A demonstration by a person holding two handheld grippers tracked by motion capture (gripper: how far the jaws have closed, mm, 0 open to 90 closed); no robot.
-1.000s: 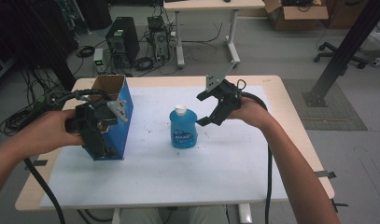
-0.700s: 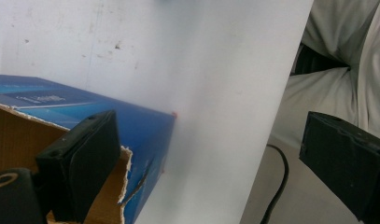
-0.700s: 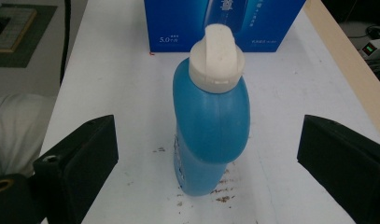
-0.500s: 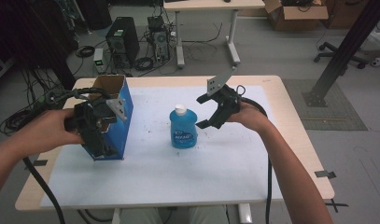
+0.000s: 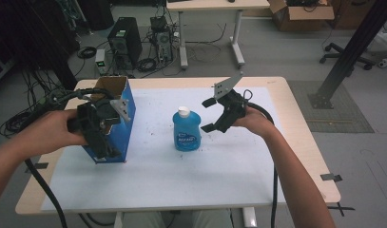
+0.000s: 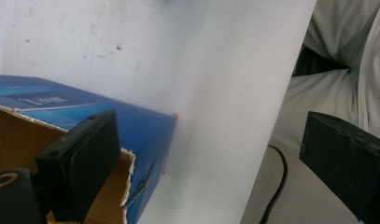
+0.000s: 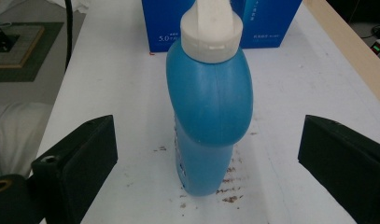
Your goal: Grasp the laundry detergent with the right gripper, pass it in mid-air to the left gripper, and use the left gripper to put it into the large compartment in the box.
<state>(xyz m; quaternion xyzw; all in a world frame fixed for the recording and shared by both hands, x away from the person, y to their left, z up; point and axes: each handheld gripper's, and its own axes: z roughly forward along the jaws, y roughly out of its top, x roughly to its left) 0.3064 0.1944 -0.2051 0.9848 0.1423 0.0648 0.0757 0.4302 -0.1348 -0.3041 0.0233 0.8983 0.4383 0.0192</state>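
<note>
Both tongs apart: left tongs (image 5: pixel 105 137) at box (image 5: pixel 126 118) rim, right tongs (image 5: pixel 209 115) beside bottle (image 5: pixel 187 130).

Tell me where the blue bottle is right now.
In the high view the blue bottle stands upright near the middle of the white table, between the blue box on its left and the open right gripper, which isn't touching it.

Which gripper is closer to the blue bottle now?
Right. The right gripper is open just beside the blue bottle, which stands between its jaws' line of sight. The left gripper is at the blue box, farther off.
</note>
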